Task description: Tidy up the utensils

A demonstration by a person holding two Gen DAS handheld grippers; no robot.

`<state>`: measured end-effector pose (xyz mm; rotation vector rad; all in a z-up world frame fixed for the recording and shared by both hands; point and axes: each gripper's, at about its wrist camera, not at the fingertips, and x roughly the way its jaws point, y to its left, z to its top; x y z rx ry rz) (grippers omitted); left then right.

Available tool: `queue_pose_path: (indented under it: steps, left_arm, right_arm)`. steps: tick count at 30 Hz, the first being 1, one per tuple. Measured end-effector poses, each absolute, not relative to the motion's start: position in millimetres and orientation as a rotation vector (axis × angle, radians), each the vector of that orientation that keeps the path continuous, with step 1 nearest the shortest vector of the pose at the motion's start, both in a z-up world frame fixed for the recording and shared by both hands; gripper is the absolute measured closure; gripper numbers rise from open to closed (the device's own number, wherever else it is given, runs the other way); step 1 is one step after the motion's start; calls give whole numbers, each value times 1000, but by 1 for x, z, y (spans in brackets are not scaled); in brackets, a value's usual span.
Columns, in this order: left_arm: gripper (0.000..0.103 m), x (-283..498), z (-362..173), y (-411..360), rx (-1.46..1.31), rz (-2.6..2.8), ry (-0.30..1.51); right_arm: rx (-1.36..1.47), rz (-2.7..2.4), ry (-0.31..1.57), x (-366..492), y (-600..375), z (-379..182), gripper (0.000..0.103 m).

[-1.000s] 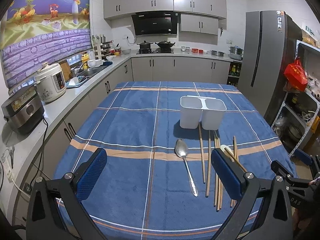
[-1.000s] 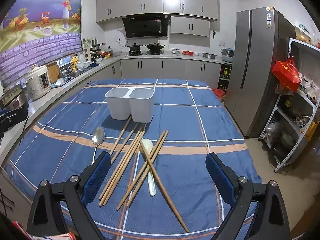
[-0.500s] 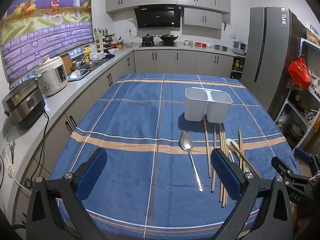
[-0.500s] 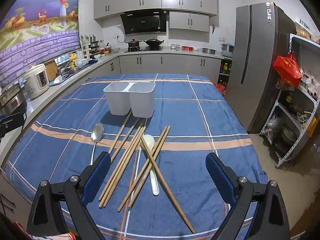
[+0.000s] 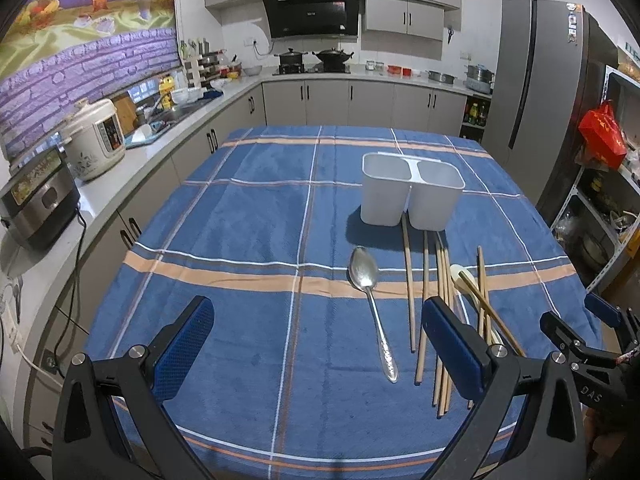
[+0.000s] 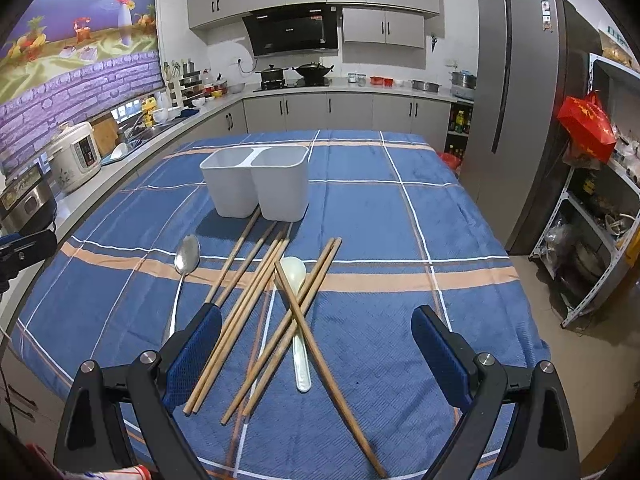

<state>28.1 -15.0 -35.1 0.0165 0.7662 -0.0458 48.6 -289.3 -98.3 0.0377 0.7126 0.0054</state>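
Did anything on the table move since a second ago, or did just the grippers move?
Only the cameras shifted a little: both views sit slightly differently over the table. Nothing was picked up or let go. The left hand-held gripper and right hand-held gripper stay open and empty. The metal spoon, chopsticks, white spoon and white holder lie where they were.

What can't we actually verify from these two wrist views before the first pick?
- Inside of the white two-compartment holder: both views look from low in front, so its walls hide the compartment floors.
- White spoon: crossed chopsticks cover part of its handle in the right view; in the left view the left gripper finger hides most of it.
- Metal spoon: handle end hidden behind the right gripper finger.
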Motion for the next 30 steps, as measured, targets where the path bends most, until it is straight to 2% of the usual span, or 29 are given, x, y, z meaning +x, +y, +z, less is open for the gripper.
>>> queue_pose_path:
  steps: [13,16,18,23,27,30]
  left_arm:
    - [0,86,-75,4,26,-56,842]
    - [0,106,-89,5,16,-114,903]
    - [0,119,-96,3,-7,-164,931]
    - [1,163,-115,0,-142,-266,986]
    - [9,190,-128,0,-191,-307,1037]
    - [18,204,-137,-2,-214,-325,1088]
  right_arm:
    - [61,90,820,78,-305,-116,5]
    - [56,136,860,94,-300,-122,14]
    - [56,175,893,108,-296,-126,24]
    - [26,225,966,139,-287,-137,33]
    - [7,265,1049,151,-285,-149,49]
    - [-21,281,1084,150,-284,-155,52]
